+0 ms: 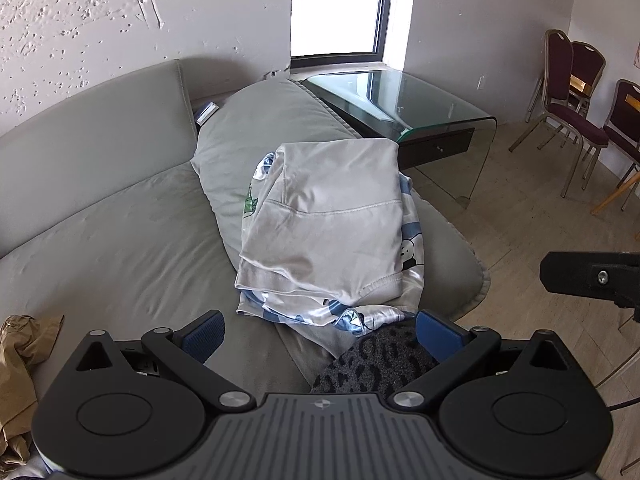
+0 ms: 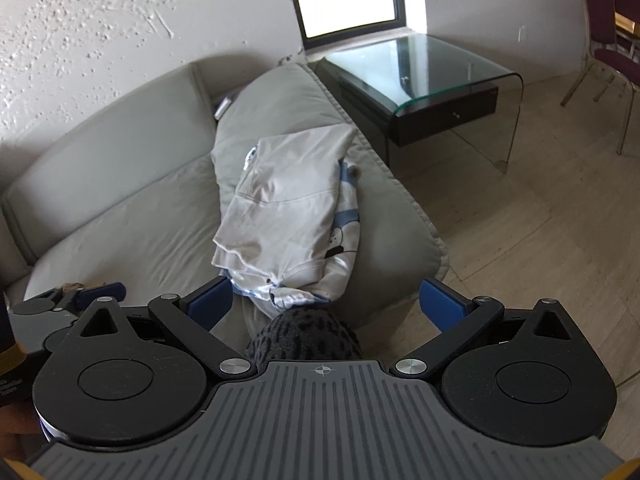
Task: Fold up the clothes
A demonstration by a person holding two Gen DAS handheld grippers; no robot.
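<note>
- Centrally: folded pale grey garment (image 1: pixel 328 216) stacked on white-and-blue printed garment (image 1: pixel 408 240), both on sofa armrest cushion (image 1: pixel 256 120)
- Left gripper (image 1: pixel 320 334), right gripper (image 2: pixel 326 300): jaws spread, holding nothing
- Leopard-print fabric (image 1: pixel 384 356) just before both grippers
- Glass side table (image 1: pixel 432 104) beside sofa; tan cloth (image 1: pixel 20 360) at left

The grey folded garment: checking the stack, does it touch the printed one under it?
Touching: in the left wrist view the grey folded garment lies directly on the printed garment.
</note>
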